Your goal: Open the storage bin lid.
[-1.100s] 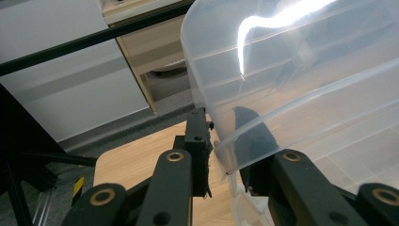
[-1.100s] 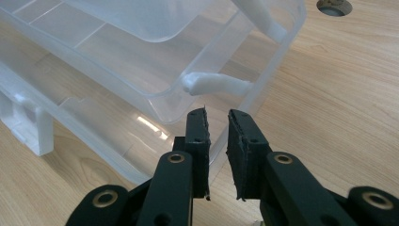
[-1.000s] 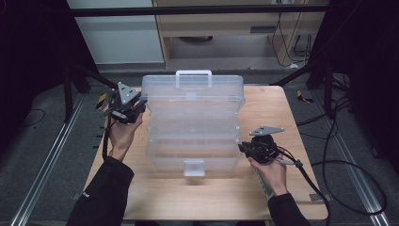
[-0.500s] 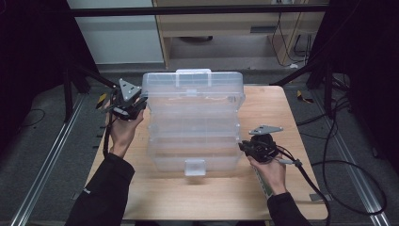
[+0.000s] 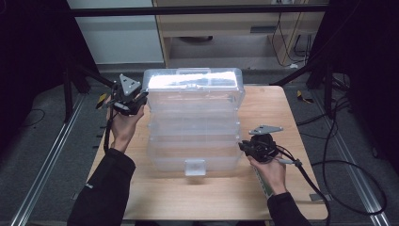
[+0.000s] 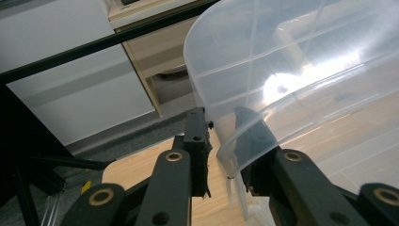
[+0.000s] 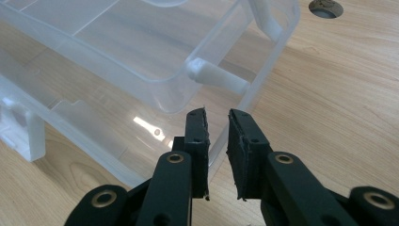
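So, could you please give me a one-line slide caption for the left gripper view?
Left gripper with its black jaws astride the lid edge of a clear plastic organiser box above the wooden table.

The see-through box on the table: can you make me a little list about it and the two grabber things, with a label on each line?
box: clear plastic box with stepped trays, empty as far as I can see
lid: raised at the far end, handle on top
front: white latch
stands on: wooden table
left gripper: at the far left corner, fingers either side of the lid's edge
right gripper: at the near right corner, fingers either side of the box's wall
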A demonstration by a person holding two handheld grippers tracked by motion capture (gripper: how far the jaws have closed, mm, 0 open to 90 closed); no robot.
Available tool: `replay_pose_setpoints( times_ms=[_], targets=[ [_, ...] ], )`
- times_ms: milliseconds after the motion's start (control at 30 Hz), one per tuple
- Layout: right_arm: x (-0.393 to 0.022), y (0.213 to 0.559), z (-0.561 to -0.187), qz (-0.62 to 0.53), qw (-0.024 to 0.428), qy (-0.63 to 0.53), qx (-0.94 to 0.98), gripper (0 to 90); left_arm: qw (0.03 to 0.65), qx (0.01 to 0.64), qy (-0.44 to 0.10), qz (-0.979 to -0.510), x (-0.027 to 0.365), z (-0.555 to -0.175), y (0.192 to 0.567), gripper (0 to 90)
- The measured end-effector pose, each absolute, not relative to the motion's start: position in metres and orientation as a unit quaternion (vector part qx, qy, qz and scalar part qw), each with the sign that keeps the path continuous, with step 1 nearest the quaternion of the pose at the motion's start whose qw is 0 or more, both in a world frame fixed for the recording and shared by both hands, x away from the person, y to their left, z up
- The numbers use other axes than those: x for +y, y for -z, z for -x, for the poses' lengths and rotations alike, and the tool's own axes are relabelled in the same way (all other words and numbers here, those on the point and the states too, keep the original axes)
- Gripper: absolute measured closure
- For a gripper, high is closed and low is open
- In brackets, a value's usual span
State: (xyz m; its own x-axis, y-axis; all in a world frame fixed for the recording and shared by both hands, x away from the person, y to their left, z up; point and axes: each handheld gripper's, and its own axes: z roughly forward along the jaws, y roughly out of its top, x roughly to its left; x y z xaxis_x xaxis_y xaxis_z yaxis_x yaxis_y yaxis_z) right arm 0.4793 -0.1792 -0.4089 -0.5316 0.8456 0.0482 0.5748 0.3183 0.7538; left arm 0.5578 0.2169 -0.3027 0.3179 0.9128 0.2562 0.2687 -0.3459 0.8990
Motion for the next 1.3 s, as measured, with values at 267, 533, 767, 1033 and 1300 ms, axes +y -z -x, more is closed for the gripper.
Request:
replay_pose_setpoints(
  times_ms=[267, 533, 767, 1033, 1300],
  targets=[
    [-0.18, 0.409, -0.479, -0.451, 0.178, -0.377, 0.79, 77.9, 0.392, 0.416, -0.414, -0.708, 0.215, -0.565, 0.3, 74.1],
    [-0.18, 0.409, -0.479, -0.45, 0.177, -0.377, 0.79, 77.8, 0.379, 0.414, -0.431, -0.707, 0.212, -0.572, 0.299, 76.7],
    [-0.18, 0.409, -0.479, -0.45, 0.177, -0.377, 0.79, 77.8, 0.383, 0.419, -0.426, -0.704, 0.212, -0.577, 0.299, 77.4],
    [-0.18, 0.409, -0.479, -0.449, 0.177, -0.377, 0.79, 77.8, 0.384, 0.426, -0.421, -0.703, 0.212, -0.581, 0.298, 77.8],
    [-0.18, 0.409, -0.48, -0.449, 0.178, -0.377, 0.79, 77.8, 0.381, 0.433, -0.421, -0.7, 0.211, -0.589, 0.297, 79.0]
  ],
)
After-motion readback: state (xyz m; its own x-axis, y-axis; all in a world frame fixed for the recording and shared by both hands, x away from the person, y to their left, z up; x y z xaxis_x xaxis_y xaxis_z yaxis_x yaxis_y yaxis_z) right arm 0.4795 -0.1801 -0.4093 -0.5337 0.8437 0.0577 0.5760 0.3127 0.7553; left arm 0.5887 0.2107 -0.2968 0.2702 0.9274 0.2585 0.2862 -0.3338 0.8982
